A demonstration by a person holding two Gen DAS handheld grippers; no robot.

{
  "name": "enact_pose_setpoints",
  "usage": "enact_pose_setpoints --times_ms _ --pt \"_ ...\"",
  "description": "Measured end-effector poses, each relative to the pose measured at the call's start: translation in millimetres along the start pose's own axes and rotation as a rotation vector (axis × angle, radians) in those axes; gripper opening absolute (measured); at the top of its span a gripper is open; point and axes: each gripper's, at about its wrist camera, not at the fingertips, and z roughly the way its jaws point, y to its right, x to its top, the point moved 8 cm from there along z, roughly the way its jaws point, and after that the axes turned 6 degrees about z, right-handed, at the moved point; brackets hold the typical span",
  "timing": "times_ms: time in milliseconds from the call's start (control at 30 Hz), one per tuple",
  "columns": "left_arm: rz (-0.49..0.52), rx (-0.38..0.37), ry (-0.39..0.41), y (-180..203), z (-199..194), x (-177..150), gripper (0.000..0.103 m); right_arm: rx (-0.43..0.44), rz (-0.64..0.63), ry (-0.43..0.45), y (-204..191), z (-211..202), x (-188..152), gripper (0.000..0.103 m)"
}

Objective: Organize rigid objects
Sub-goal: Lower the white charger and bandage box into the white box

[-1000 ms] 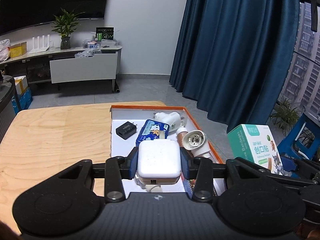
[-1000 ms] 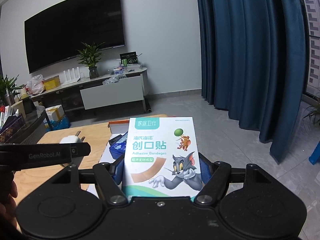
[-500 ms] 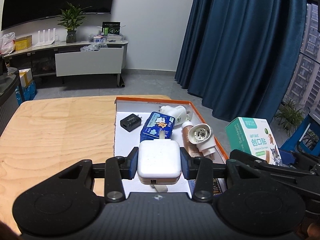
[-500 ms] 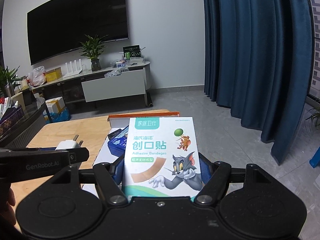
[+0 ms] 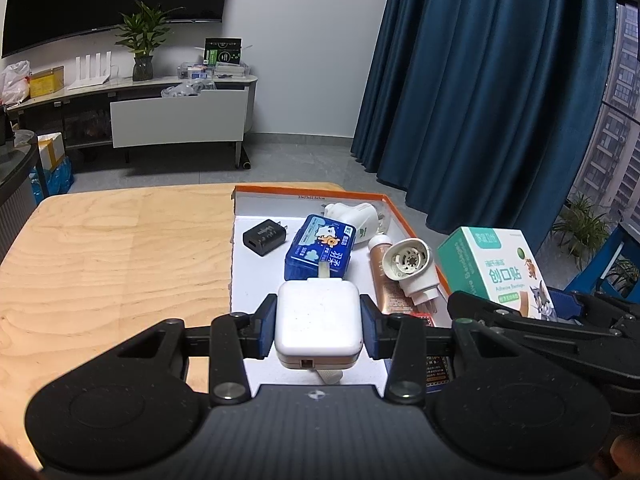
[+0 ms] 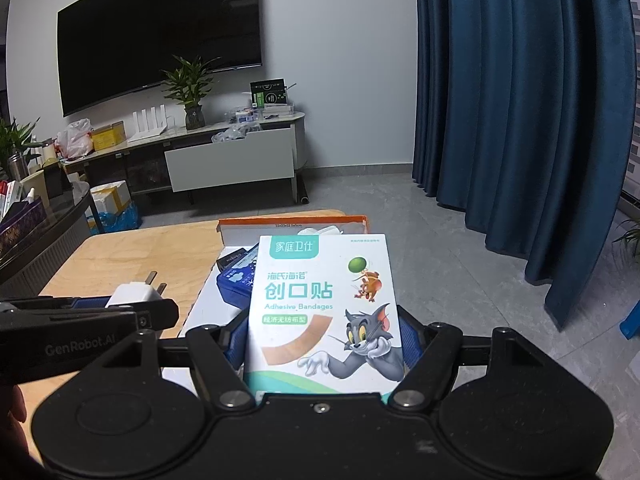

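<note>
Black grippers (image 5: 319,326), blue-padded jaws

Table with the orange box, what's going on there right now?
A person holds a gripper in each hand over the wooden table. The left gripper clamps a white charger above the orange-rimmed box, which already holds a black adapter, a blue tin and other small items. The right gripper grips a bandage box beside it.

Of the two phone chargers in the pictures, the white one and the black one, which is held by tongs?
The white charger: the left tongs clamp it by its sides, above the tray. The black charger lies loose inside the tray, touched by nothing.
</note>
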Motion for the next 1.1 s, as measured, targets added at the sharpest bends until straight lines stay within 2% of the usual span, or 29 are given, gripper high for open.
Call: enact_pose_setpoints --times_ms 1100 --pt "0.006 -0.021 -0.057 -5 26 -15 0.042 0.011 0.019 -0.096 4 49 -7 0.084"
